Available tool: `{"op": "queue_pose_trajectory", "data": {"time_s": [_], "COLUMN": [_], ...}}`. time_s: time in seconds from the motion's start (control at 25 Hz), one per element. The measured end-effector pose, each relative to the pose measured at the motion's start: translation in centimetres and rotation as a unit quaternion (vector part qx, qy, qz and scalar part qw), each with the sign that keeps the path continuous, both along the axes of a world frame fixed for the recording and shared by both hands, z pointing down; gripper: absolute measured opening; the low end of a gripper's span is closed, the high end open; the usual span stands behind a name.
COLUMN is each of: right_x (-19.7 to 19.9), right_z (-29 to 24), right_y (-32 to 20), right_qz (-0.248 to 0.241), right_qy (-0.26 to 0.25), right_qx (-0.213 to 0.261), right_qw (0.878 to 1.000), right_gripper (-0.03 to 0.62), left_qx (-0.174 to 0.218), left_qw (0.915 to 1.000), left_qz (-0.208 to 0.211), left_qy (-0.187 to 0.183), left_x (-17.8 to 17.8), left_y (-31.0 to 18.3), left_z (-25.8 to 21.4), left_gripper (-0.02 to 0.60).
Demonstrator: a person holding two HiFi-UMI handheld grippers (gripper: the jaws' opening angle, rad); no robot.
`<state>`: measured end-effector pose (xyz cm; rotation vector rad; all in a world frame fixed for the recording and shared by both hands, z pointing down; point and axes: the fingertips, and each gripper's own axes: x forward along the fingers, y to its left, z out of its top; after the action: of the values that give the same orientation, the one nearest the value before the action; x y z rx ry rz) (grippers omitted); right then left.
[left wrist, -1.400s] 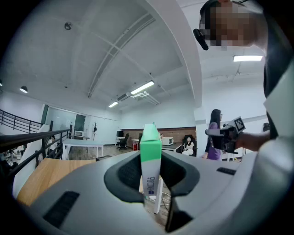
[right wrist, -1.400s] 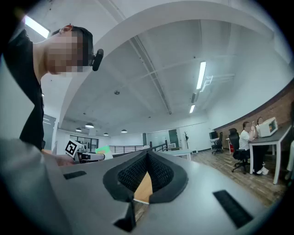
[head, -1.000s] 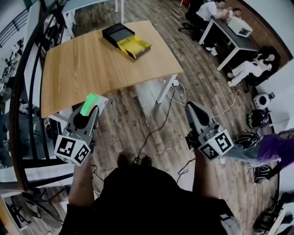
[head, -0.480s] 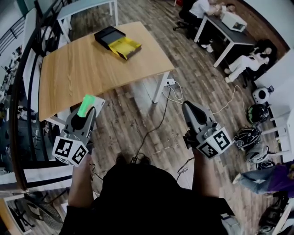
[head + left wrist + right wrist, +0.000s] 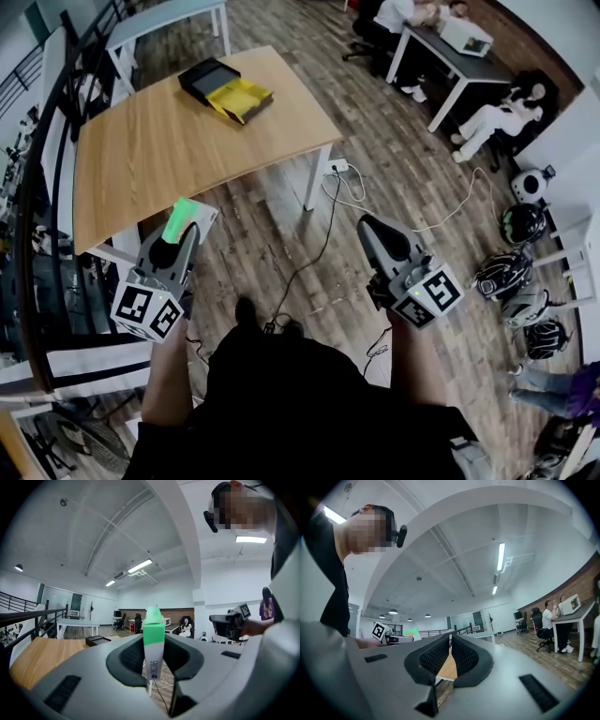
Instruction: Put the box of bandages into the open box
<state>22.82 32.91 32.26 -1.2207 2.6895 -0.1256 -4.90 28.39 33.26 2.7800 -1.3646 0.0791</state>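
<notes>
Currently your left tongs clamp the box of bandages; right tongs closed, empty. The open box, upper left on the worktop, awaits delivery.

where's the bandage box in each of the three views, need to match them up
Head view: lower left, bandage box held in the left gripper.
Left gripper view: dead centre, the box upright between the jaws.
Right gripper view: the box is a small green patch left of centre.
Shared landmark: the wooden table.
</notes>
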Motion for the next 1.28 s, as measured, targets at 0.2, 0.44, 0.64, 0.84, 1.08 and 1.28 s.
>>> {"op": "queue_pose_trajectory", "data": {"time_s": [0.2,0.44,0.64,0.84,1.08,1.28], "right_x": [-0.4,-2.2,-4.2,-6.7,-10.2,-12.5], "right_z": [0.4,0.3,0.7,0.9,0.7,-0.2], "right_y": [-1.1,-4.7,-8.0,-12.7,-17.2,-19.6], "right_qz": [-0.011,-0.019,-0.029,-0.035,-0.041,-0.035], "right_qy": [0.000,0.005,0.006,-0.003,0.003,0.008], "right_qx": [-0.007,-0.010,-0.020,-0.033,-0.038,-0.037], "right_qw": [1.000,1.000,0.999,0.999,0.998,0.999], "right_gripper": [0.041,0.041,0.043,0.042,0.043,0.043], "left_qx": [-0.009,-0.009,-0.015,-0.024,-0.025,-0.020], "left_qw": [0.9999,0.9998,0.9996,0.9993,0.9990,0.9990], "left_qz": [-0.006,-0.002,-0.013,-0.019,-0.020,-0.019], "left_qy": [0.010,0.016,0.020,0.022,0.030,0.037], "left_x": [-0.2,-1.8,-3.8,-6.3,-9.6,-12.3], "left_y": [-1.1,-4.7,-7.9,-12.1,-16.4,-18.8], "left_z": [1.1,1.9,2.0,2.4,2.6,2.4], "left_gripper": [0.092,0.092,0.092,0.092,0.092,0.092]}}
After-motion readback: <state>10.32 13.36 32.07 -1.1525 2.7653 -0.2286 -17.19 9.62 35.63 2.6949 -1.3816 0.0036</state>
